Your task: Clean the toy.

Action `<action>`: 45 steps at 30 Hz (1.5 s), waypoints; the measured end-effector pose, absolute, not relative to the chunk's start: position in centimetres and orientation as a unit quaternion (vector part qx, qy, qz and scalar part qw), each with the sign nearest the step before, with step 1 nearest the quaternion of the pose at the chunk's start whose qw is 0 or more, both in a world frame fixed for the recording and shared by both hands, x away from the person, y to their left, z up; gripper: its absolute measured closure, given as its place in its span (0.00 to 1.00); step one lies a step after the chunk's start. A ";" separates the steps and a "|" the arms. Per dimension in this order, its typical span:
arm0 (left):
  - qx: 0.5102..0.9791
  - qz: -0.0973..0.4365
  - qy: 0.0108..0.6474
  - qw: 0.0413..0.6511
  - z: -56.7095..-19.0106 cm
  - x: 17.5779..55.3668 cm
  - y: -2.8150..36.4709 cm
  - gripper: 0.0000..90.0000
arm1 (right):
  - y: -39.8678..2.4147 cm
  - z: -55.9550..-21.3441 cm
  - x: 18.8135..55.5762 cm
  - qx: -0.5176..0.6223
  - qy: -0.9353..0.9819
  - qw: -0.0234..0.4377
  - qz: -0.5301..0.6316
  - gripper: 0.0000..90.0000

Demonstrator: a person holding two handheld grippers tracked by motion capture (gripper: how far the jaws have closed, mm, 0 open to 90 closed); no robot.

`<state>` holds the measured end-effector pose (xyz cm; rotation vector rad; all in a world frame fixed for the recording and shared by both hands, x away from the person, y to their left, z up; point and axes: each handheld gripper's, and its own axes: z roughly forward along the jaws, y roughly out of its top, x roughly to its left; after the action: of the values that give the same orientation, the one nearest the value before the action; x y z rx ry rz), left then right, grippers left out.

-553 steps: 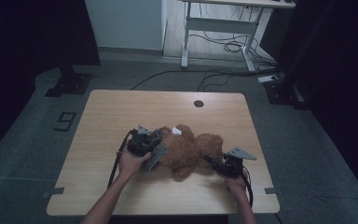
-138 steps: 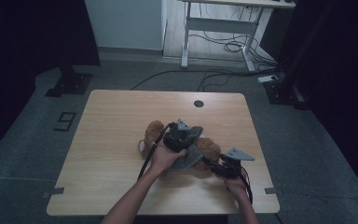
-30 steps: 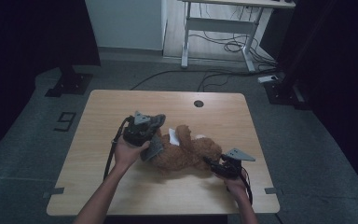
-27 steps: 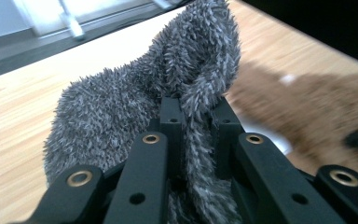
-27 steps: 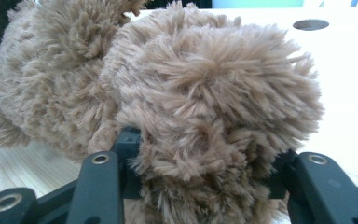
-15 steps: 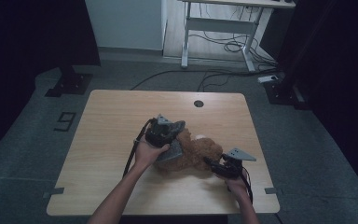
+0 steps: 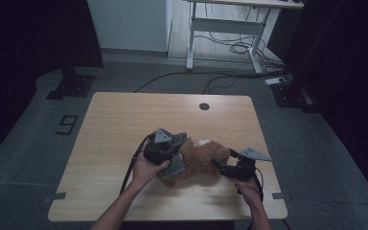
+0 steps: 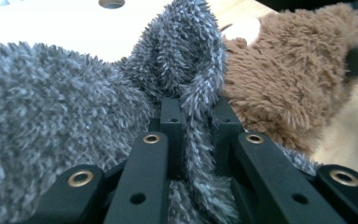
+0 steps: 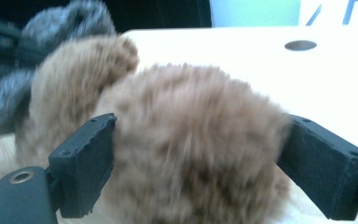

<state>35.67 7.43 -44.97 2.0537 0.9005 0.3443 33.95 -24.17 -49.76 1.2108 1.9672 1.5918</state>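
Observation:
A brown teddy bear (image 7: pixel 202 157) lies on the wooden table (image 7: pixel 124 120), right of the middle. My left gripper (image 7: pixel 178 153) is over the bear's left side, shut on a fold of grey fuzzy cloth (image 7: pixel 174 167). In the left gripper view the cloth (image 8: pixel 51 116) runs up between the jaws of the left gripper (image 8: pixel 196 109), with the bear (image 8: pixel 284 79) just behind. My right gripper (image 7: pixel 219 164) is at the bear's right end. Its jaws have just been opening and stand wide on either side of a brown plush limb (image 9: pixel 191 121) in the right gripper view.
A round hole (image 7: pixel 204 106) sits near the table's far edge. Bare wood spreads over the left and far parts of the top. Beyond the table stand a white desk frame (image 7: pixel 220 28), floor cables (image 7: pixel 230 48) and dark stands (image 7: pixel 72 86).
My left gripper has carried the grey cloth rightwards and down onto the bear. The right hand stays at the bear's right end, a little higher.

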 end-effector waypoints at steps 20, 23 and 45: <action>0.832 0.143 0.310 0.436 -46.4 31.0 7.0 0.88 | -21.6 -52.4 34.6 0.419 0.760 0.099 0.487 0.27; 0.829 0.151 0.315 0.436 -46.3 31.6 7.0 0.88 | -21.1 -52.3 34.8 0.409 0.757 0.121 0.494 0.39; 0.801 0.173 0.353 0.451 -47.3 35.3 8.6 0.88 | -20.2 -51.6 38.4 0.441 0.723 0.168 0.504 0.14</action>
<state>35.26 8.58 -47.25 1.9802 0.8721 0.4265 38.39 -20.24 -51.60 1.2543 2.0574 1.4347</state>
